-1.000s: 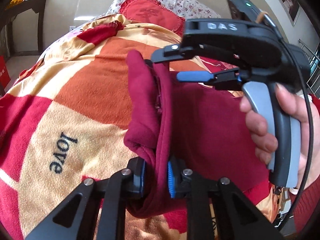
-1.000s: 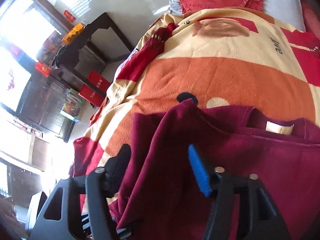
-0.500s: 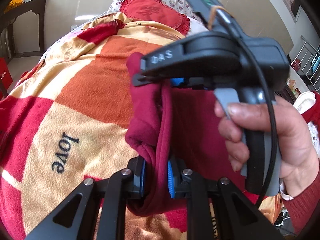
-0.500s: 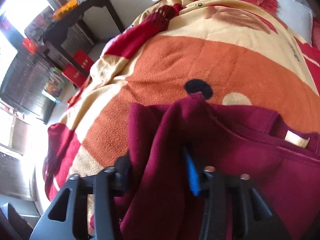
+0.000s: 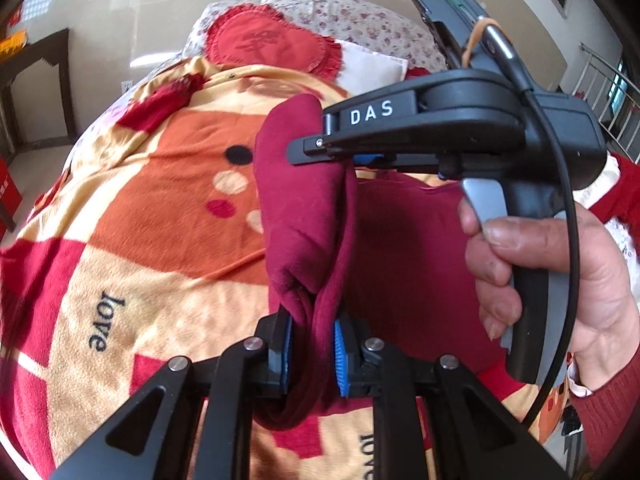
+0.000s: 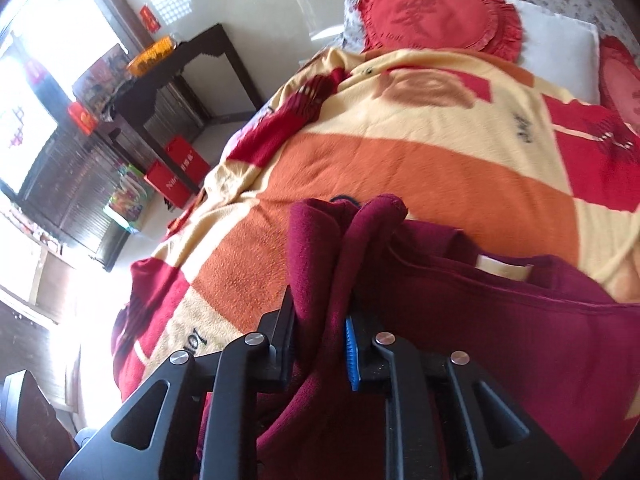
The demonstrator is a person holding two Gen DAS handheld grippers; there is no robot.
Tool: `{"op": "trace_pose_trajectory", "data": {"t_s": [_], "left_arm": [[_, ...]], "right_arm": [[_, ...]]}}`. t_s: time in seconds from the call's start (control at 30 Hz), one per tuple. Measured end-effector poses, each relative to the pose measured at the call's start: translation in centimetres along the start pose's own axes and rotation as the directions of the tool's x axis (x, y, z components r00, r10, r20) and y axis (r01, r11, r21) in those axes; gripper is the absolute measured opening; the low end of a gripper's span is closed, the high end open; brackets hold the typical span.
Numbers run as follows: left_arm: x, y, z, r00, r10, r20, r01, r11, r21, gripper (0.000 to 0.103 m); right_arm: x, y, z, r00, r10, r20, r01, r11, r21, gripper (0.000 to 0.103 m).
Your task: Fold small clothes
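Between the blue pads of the left gripper (image 5: 311, 354) a thick bunch of the maroon garment (image 5: 308, 224) is clamped tight, the jaws nearly together around the gathered edge. Further along that same edge, the right gripper (image 6: 320, 336) has just been closing its jaws and now pinches another bunch of the cloth, with fabric bulging up between the fingers. A hand (image 5: 552, 272) in a red sleeve squeezes its grey trigger, and the white letters "DAS" show on the side of its black body.

The rest of the garment trails off to the right over the fleece blanket (image 5: 152, 216), with a cream label (image 6: 505, 268) sewn inside the neck; any print on it is too small to read. The blanket carries the word "love" in dark letters. How the garment's far half lies is cut off by both views.

The blanket covers a bed, with a red heart-shaped cushion (image 6: 436, 12) bearing a stitched character at the head. A dark wooden side table (image 6: 176, 68) stands by a bright window, and red boxes (image 6: 176, 172) with white writing sit on the floor.
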State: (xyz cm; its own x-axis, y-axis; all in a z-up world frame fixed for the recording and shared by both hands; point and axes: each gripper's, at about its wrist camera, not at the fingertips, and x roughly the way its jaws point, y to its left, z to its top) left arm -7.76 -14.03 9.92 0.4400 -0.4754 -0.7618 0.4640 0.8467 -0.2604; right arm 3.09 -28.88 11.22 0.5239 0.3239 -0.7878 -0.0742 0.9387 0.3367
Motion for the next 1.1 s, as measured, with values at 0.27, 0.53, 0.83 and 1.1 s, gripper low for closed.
{"op": "trace_pose_trajectory", "data": {"t_s": [0.27, 0.53, 0.83, 1.1], "left_arm": [[-0.3, -5.0, 0.7, 1.0, -0.019, 0.003, 0.019, 0.997, 0.08, 0.017], [1.0, -11.1, 1.4, 0.997, -0.075, -0.01, 0.076, 0.984, 0.163, 0.017], [5.4, -17.1, 0.8, 0.99, -0.116, -0.08, 0.131, 0.967, 0.218, 0.016], [8.8, -19.4, -0.5, 0.973, -0.158, -0.168, 0.192, 0.959, 0.207, 0.022]], "right_arm": [[-4.6, -2.9, -0.8, 0.998, 0.004, 0.055, -0.005, 1.0, 0.02, 0.0], [-9.0, -7.7, -2.2, 0.994, -0.016, 0.107, 0.009, 0.998, 0.062, 0.0], [-11.7, -15.1, -5.1, 0.99, -0.077, 0.12, 0.057, 0.985, 0.161, 0.0], [-10.1, -20.7, -7.8, 0.985, -0.145, 0.097, 0.114, 0.954, 0.276, 0.0]]}}
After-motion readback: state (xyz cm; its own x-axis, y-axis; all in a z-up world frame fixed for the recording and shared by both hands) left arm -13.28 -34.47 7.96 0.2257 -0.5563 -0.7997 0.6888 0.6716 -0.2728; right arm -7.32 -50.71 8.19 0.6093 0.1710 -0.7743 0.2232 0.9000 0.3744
